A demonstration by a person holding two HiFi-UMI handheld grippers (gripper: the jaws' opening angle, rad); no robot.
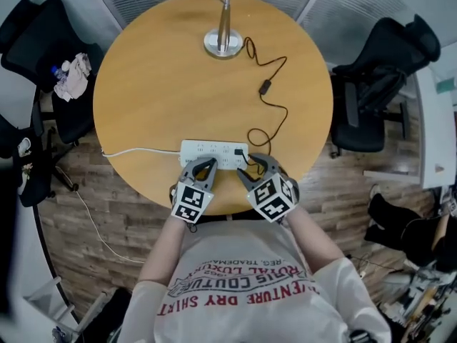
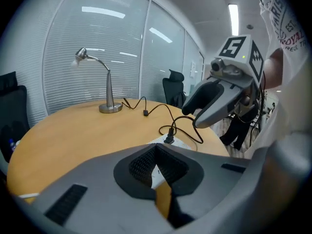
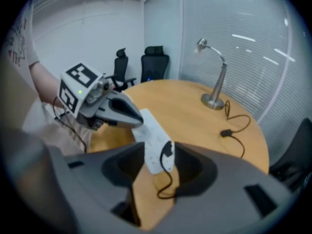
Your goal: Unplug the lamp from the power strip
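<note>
Plug (image 3: 167, 150) sits in the strip (image 1: 207, 151), framed by the wide fingers of the right gripper (image 1: 255, 168) for a pull; left gripper (image 1: 206, 163), fingers together and empty, poised to brace.

Your room is evenly bright: a ceiling strip light (image 2: 234, 18) overhead, only soft shadows on the surface (image 1: 164, 91). Every view bows at its dark edges — your right tongs (image 3: 160, 155) look smeared up close.
</note>
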